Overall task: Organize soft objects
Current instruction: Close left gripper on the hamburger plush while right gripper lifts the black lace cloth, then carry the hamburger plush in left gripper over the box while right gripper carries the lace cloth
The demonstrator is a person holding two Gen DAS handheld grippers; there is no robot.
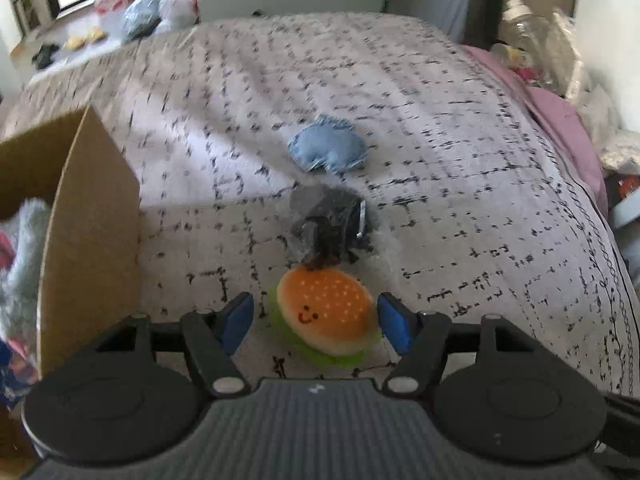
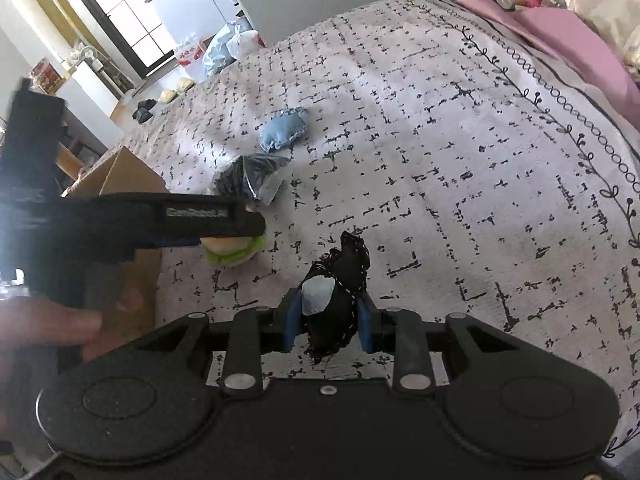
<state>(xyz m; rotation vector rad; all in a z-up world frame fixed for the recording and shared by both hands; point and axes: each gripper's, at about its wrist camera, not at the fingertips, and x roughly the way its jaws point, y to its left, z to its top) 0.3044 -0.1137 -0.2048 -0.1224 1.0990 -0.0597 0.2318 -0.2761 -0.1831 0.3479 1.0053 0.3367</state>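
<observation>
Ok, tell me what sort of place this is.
Most likely a bedroom in a lived-in home. The work surface is a bed with a patterned quilt and a pink sheet at its edge, and plastic bags and slippers lie on the floor beyond it.

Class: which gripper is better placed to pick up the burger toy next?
Left. The left gripper stands open around the burger toy, while the right gripper already holds a black pouch.

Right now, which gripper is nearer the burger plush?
Left. The left gripper straddles the burger plush, jaws open; the right gripper sits off to its side, holding a black pouch.
</observation>
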